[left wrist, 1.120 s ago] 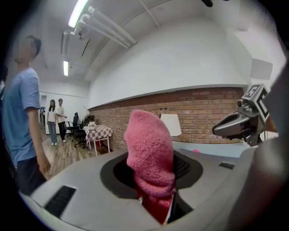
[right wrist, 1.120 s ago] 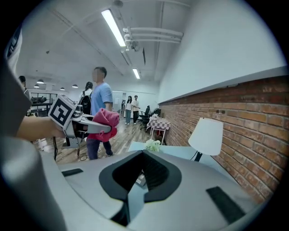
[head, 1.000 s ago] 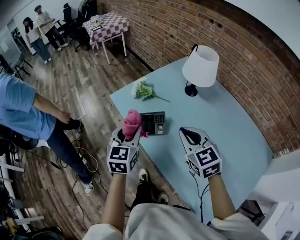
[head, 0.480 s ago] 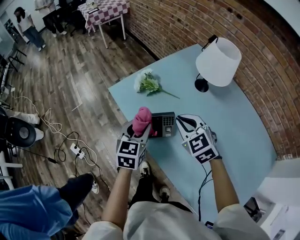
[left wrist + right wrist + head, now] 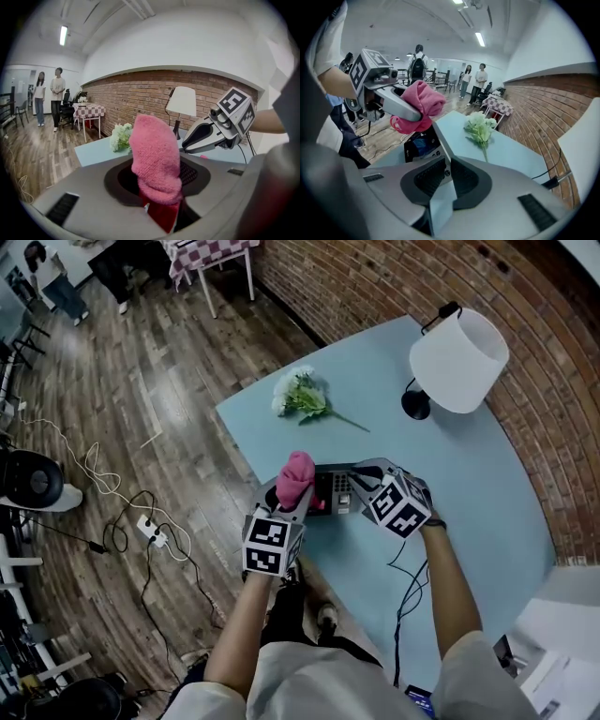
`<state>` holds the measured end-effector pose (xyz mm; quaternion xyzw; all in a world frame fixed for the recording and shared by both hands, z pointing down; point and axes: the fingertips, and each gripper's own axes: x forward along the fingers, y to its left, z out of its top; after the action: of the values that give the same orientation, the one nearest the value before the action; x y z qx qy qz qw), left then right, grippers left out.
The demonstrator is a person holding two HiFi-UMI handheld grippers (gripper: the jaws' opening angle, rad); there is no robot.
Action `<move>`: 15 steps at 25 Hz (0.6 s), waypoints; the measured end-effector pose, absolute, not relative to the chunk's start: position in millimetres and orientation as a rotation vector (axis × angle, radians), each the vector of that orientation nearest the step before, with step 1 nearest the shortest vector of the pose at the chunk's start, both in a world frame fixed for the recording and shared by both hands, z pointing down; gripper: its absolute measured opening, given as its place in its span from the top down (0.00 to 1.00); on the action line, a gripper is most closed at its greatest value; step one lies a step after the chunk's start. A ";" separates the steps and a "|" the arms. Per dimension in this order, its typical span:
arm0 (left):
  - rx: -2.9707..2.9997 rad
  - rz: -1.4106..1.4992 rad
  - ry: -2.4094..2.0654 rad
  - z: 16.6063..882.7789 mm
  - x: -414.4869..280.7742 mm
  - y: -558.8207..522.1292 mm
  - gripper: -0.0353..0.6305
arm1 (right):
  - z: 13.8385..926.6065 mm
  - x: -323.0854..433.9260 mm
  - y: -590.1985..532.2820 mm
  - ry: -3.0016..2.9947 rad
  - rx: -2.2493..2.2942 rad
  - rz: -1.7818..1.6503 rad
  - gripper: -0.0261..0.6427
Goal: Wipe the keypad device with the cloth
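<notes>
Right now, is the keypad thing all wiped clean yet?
Not yet. Done: the pink cloth is gripped in the left hand-held gripper. In hand: the cloth is right by the keypad device, though I can't tell if it touches. The right hand-held gripper is at the device's other end; its jaws have just been opening, with nothing clamped between them. Left: the actual wiping.

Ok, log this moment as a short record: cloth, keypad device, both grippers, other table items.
cloth: pink, bunched, at the left end of the keypad device
left gripper: jaws shut on the cloth
right gripper: at the device's right end; jaws have just been opening, nothing between them
table: light blue; also holds flowers and a white-shaded lamp
</notes>
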<state>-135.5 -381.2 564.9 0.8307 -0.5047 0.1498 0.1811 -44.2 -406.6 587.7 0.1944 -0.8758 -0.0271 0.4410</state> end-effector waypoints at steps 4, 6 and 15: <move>2.324 0.454 -1.409 585.1 -135.5 -377.4 0.68 | 594.4 -46.5 -405.2 -2.173 0.435 -0.081 0.85; 2.310 0.463 -1.400 593.2 -134.6 -374.8 0.68 | 594.5 -46.2 -405.3 -2.184 0.428 -0.062 0.85; 2.318 0.481 -1.384 608.9 -126.3 -365.3 0.68 | 594.3 -44.5 -403.2 -2.219 0.404 -0.035 0.85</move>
<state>-126.3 -365.3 608.9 0.8284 -0.4948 0.1718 0.1985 -44.5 -403.2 594.3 0.1618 -0.8887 -0.0140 0.4287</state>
